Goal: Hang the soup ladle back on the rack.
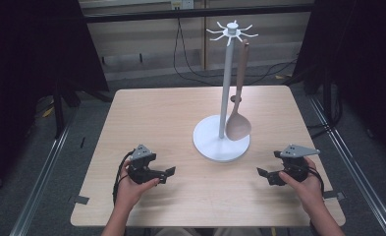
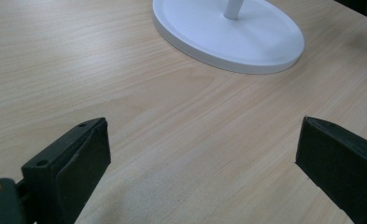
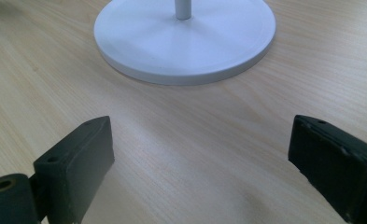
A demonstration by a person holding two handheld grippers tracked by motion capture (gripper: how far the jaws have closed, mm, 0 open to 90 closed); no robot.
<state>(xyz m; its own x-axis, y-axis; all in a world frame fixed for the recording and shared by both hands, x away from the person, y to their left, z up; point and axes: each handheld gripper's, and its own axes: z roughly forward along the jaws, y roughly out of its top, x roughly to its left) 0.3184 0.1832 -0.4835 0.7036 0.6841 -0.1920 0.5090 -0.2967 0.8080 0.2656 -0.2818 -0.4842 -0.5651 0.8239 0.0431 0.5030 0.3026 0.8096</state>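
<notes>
Hanging from one white metal stand (image 1: 222, 142), one smooth wooden spoon (image 1: 238, 123); two grippers, left (image 1: 165, 173) and right (image 1: 265, 176), gape wide, empty, on the pale wood-grain table (image 1: 151, 118).

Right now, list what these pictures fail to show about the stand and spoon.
- Spoon: how its handle top hooks on, too small in the high view.
- Stand pole and hooks: cut off by the top edge in both gripper views.
- Stand base behind the spoon's bowl: hidden, high view.
</notes>
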